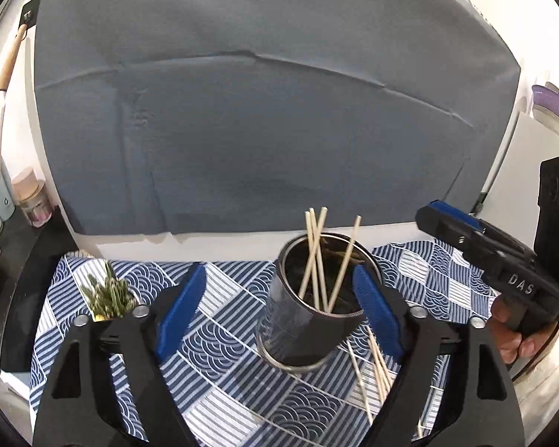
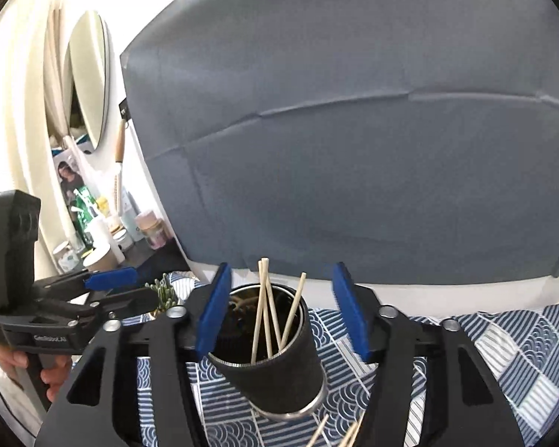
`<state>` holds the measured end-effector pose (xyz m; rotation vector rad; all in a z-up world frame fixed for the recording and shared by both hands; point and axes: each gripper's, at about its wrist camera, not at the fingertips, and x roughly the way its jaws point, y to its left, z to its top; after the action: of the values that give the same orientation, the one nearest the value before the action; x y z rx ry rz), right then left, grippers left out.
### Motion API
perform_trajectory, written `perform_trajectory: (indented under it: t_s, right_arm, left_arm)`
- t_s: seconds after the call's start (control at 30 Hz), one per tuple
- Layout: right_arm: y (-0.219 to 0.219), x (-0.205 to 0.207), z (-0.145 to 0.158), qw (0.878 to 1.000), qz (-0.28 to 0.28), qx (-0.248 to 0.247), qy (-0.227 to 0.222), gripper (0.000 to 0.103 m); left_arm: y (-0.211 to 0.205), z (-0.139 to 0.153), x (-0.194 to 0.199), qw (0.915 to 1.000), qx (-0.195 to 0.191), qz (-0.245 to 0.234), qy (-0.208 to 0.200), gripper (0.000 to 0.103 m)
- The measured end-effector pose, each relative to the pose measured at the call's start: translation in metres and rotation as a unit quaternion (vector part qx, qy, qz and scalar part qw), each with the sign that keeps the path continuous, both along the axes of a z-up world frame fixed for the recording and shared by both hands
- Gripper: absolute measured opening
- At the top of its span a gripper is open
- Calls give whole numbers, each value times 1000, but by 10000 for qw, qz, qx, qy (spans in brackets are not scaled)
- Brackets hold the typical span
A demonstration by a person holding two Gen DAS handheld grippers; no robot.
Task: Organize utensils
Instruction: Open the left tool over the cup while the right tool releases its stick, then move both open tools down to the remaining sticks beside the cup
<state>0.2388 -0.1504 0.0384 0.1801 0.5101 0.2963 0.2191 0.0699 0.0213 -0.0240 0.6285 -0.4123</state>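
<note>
Here, "DAS" on the right gripper (image 1: 443, 223), "GenRobot.AI" on the left gripper (image 2: 110, 285); both jaws wide, empty, near the cup (image 2: 275, 354).

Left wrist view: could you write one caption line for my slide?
Open left claw around a dark cup holding four chopsticks, with more chopsticks lying on the patterned cloth.
</note>
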Motion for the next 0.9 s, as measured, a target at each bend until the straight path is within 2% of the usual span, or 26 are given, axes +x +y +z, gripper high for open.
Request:
perform_trajectory:
  t_s: [0.13, 0.27, 0.47, 0.7, 0.9]
  right_arm:
    - [-9, -14, 11, 9998, -122, -86, 125, 86]
    - [-19, -29, 17, 9994, -271, -206, 117, 88]
    - [-38, -46, 11, 9969, -579, -377, 382, 89]
    - [-60, -59, -23, 9895, -835, -566, 1039, 89]
    - [-69, -71, -65, 9809, -856, -606, 1640, 89]
  left_arm:
    - [1, -3, -9, 9999, -9, 159, 65, 88]
    - [-2, -12, -15, 9993, -2, 217, 306, 96]
    - [-20, -35, -22, 9968, 66, 131, 788, 97]
    - [-47, -80, -22, 9875, 290, 53, 1548, 97]
    - [-64, -114, -29, 9806, 419, -23, 1916, 97]
